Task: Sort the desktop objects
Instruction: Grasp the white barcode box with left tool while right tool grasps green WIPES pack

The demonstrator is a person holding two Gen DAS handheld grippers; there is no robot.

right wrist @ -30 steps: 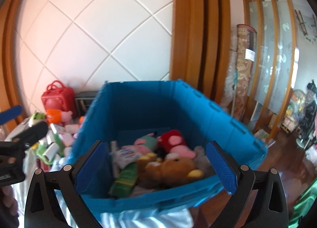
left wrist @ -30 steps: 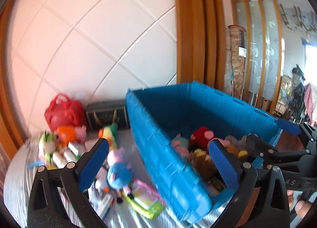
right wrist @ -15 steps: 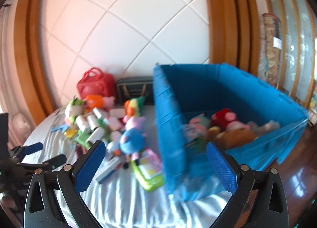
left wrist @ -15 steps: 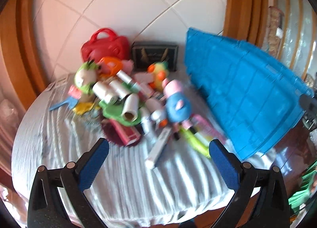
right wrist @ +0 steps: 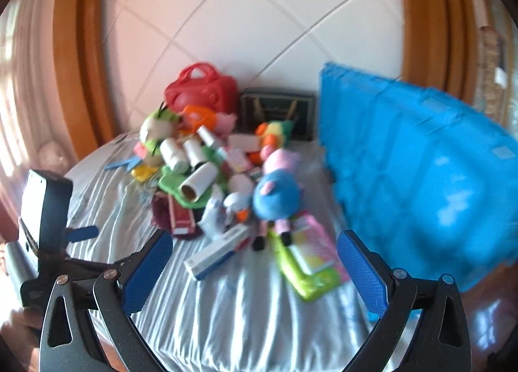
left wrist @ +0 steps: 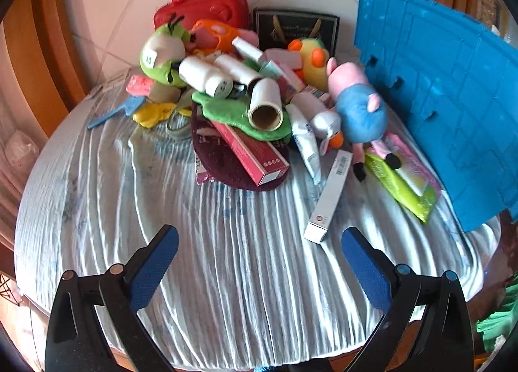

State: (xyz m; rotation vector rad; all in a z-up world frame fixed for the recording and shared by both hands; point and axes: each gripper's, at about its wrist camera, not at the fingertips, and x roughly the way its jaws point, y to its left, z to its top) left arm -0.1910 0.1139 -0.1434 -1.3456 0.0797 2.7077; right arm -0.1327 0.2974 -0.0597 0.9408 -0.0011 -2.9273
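Tongs [left wrist: 259,262] and [right wrist: 254,262] both gaped wide and empty over the surface [left wrist: 226,275], risked toppling the heaped toys [left wrist: 246,87] (rolls perched loosely) beside the blue crate [left wrist: 446,106].

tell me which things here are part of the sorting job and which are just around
Part of the job: blue crate, pig plush, white roll, long white box, red box, both open grippers.
Just around: striped tablecloth, tiled wall.
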